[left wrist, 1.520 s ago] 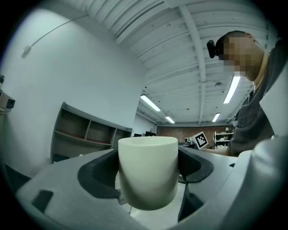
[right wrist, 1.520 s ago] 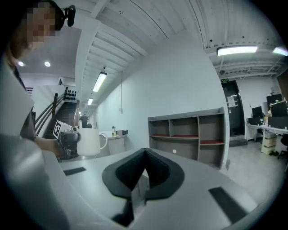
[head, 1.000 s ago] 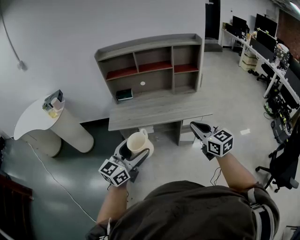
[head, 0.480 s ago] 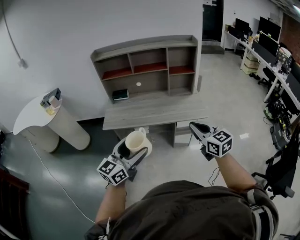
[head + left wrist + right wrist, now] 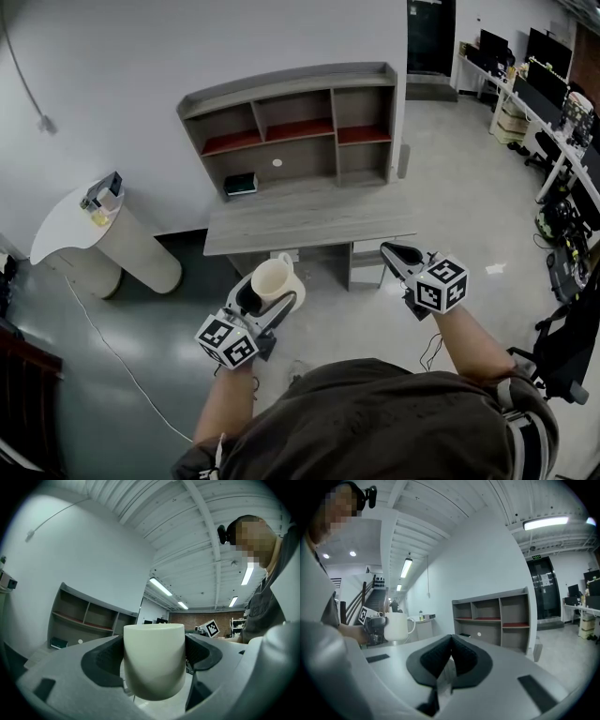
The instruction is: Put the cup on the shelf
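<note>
left tongs [image 5: 271, 298] grasp an upright cream ceramic cup [image 5: 273, 279] at lower centre, held in the air. right tongs [image 5: 392, 253], lower right, are clenched on nothing. a grey wooden shelf [image 5: 291, 122] stands at upper centre on a grey worktop [image 5: 309, 223].

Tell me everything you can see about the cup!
The cup is a plain cream mug, smooth and glossy like ceramic, with one loop handle pointing toward the desk. It stands upright, mouth up, held in the air by the left claw, whose two dark pads press its opposite sides. Nothing else touches it. It hangs over the floor, short of the shelf.
</note>
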`<control>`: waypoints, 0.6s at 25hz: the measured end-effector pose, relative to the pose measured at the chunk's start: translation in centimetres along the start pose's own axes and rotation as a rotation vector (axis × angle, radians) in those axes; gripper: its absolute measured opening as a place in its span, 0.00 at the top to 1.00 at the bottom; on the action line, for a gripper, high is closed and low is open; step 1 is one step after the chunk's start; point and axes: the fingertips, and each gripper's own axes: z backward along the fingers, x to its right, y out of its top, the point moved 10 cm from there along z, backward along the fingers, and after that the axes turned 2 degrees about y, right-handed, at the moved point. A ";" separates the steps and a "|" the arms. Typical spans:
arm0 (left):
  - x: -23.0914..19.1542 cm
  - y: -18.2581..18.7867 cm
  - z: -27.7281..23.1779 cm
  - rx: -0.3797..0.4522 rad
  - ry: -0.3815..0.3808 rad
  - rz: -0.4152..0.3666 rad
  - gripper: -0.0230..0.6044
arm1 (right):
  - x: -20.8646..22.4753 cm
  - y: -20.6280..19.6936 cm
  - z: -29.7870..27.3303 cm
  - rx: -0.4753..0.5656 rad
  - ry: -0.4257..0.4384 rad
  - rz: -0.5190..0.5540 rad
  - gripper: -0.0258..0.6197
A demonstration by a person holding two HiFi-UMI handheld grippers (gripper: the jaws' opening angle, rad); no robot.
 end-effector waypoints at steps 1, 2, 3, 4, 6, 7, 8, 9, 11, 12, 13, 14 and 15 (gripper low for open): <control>-0.4 -0.1 -0.2 0.001 -0.001 0.004 0.32 | 0.2 -0.1 -0.4 0.000 0.001 -0.001 0.97; -1.0 -0.1 -0.4 0.002 -0.001 0.007 0.32 | 0.3 -0.1 -0.9 0.000 0.001 -0.001 0.97; -1.8 -0.2 -0.5 0.004 -0.001 0.008 0.32 | 0.5 -0.1 -1.6 0.000 0.000 0.000 0.97; -2.6 -0.3 -0.7 0.006 -0.003 0.008 0.32 | 0.6 -0.1 -2.4 0.000 -0.001 0.001 0.97; -4.7 -0.3 -1.2 0.010 -0.011 0.009 0.32 | 1.0 0.0 -4.3 0.002 -0.006 0.005 0.97; -6.0 -0.3 -1.4 0.010 -0.016 0.013 0.32 | 1.2 0.1 -5.4 0.003 -0.010 0.007 0.97; -7.4 -0.2 -1.7 0.010 -0.022 0.017 0.32 | 1.4 0.2 -6.7 0.004 -0.015 0.010 0.97; -9.0 -0.2 -2.0 0.011 -0.029 0.018 0.32 | 1.6 0.3 -8.1 0.005 -0.021 0.012 0.97; -12.6 0.1 -2.7 0.015 -0.044 0.015 0.32 | 2.0 0.6 -11.1 0.008 -0.034 0.015 0.97; -14.5 0.5 -3.1 0.018 -0.051 0.014 0.32 | 2.3 0.9 -12.8 0.011 -0.041 0.014 0.97; -16.5 0.9 -3.6 0.019 -0.059 0.013 0.32 | 2.6 1.3 -14.5 0.014 -0.048 0.013 0.97; -18.5 1.4 -4.2 0.019 -0.069 0.010 0.32 | 2.9 1.7 -16.3 0.017 -0.055 0.013 0.97; -20.5 2.0 -4.8 0.019 -0.080 0.007 0.33 | 3.2 2.3 -18.2 0.020 -0.061 0.015 0.97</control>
